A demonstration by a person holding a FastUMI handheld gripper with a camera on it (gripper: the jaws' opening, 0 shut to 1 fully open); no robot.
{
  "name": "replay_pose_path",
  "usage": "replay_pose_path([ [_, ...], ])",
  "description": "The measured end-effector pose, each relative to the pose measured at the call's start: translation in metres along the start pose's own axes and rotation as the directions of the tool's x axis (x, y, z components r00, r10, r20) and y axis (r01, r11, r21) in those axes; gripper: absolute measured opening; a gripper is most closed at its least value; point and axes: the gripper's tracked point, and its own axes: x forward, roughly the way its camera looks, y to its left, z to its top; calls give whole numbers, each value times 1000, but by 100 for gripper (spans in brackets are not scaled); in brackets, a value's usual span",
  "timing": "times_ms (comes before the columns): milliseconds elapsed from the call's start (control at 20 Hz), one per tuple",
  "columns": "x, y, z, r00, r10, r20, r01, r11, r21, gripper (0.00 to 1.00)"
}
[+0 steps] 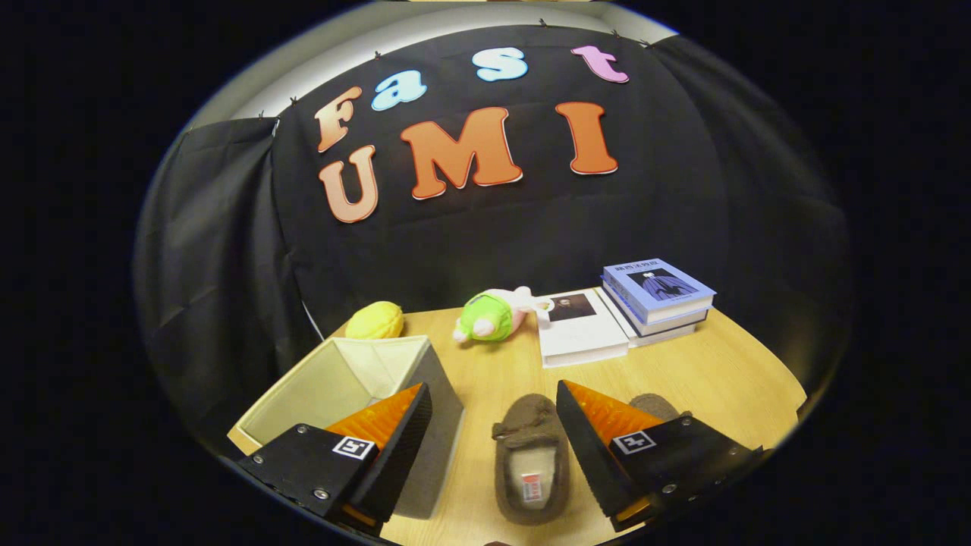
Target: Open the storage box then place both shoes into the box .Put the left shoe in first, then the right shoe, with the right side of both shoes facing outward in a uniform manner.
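A brown slipper (529, 455) with a pale lining lies on the wooden table (705, 379), toe pointing away, in the gap between my two fingers. The second brown slipper (654, 406) peeks out behind the right finger, mostly hidden. A beige fabric storage box (334, 383) stands open at the left, partly behind the left finger; its inside looks empty. My gripper (493, 398) is open wide, hovering above the table, with nothing held between the fingers.
At the back of the table lie a yellow plush (375, 320), a green and pink plush toy (493, 315), a white book (580, 327) and a stack of books (658, 297) at the right. Black cloth walls the booth.
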Motion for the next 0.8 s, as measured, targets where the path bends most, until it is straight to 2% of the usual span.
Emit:
replay_pose_path([
  [300, 12, -40, -50, 993, -90, -81, 89, 996, -19, 99],
  [500, 19, -50, -79, 984, -118, -135, 116, 993, -22, 96],
  [650, 28, -61, -97, 971, -161, -177, 156, 987, -40, 90],
  [800, 40, -63, -116, 956, -177, -234, 176, 984, -26, 77],
])
